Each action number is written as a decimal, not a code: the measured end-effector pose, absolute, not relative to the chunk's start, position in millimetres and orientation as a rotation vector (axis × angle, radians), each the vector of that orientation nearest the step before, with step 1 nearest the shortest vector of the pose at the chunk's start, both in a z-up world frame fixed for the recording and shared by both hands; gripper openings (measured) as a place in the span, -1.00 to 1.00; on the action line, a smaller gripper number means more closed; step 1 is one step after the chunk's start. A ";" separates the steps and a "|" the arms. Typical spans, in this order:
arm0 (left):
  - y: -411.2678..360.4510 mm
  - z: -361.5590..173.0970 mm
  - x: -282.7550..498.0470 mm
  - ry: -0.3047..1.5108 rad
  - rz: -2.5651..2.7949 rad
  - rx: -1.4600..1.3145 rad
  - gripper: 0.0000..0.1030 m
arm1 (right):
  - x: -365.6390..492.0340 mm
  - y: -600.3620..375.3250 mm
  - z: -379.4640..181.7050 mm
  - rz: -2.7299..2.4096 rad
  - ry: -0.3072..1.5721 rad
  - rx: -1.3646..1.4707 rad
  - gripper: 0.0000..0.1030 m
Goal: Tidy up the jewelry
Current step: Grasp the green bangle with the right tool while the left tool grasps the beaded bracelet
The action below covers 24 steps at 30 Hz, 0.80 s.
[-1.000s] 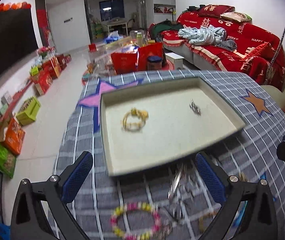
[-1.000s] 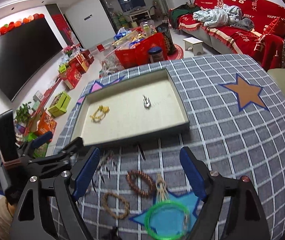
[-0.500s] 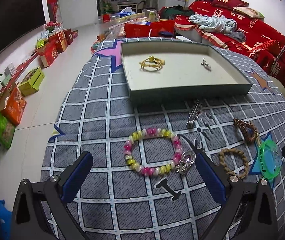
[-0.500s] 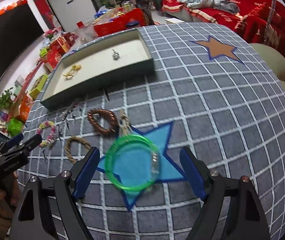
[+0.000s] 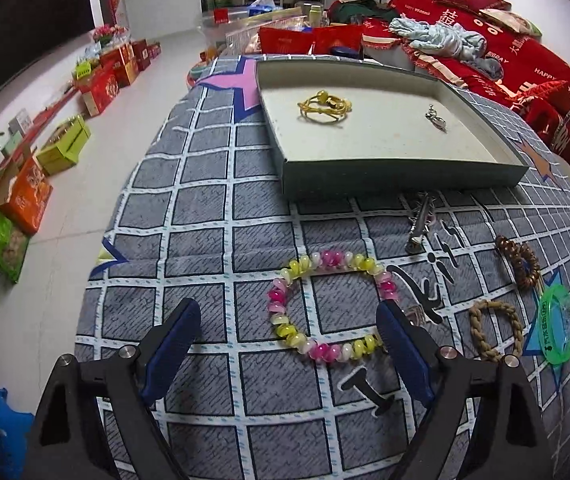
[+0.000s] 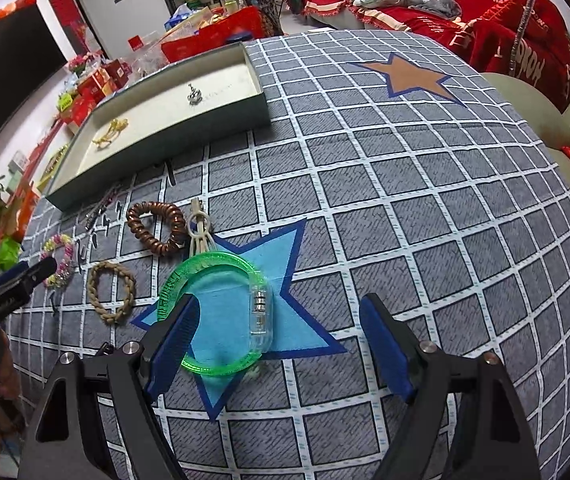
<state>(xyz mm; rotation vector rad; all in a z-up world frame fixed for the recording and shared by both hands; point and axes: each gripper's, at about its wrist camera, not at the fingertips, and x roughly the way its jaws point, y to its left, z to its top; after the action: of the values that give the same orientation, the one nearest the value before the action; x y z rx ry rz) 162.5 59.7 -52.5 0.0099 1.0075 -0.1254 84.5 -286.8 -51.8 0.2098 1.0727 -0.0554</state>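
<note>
While both sets of fingers stand spread and empty, the right gripper (image 6: 275, 332) is nearer the green bracelet (image 6: 221, 312), which lies flat on the table (image 6: 425, 200), its left finger inside the ring.

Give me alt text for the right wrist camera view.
An open right gripper hovers over a green bangle on a grid-patterned tablecloth. Beyond lie a braided bracelet, a brown coiled bracelet and a tray.

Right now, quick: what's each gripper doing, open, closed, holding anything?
Left gripper: open, empty, over the pink-and-yellow bead bracelet.
Right gripper: open, empty, jaws straddling the green bangle.
</note>
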 end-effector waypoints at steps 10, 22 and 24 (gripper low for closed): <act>49.5 -53.5 166.5 0.992 -0.160 0.065 0.53 | 95.5 -260.8 -59.5 -0.060 1.097 0.053 -0.04; 45.2 -44.0 162.3 0.975 -0.222 0.067 -0.49 | 99.7 -257.7 -55.8 -0.044 1.085 0.049 -0.77; 48.2 -38.8 160.2 0.968 -0.230 0.049 -0.49 | 97.0 -260.3 -52.1 -0.041 1.075 0.066 -0.77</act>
<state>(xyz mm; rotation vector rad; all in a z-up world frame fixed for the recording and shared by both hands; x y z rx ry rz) 160.2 48.2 -38.8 0.0489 0.9675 -0.2302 97.0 -260.3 -52.1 0.0660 1.0748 -0.0415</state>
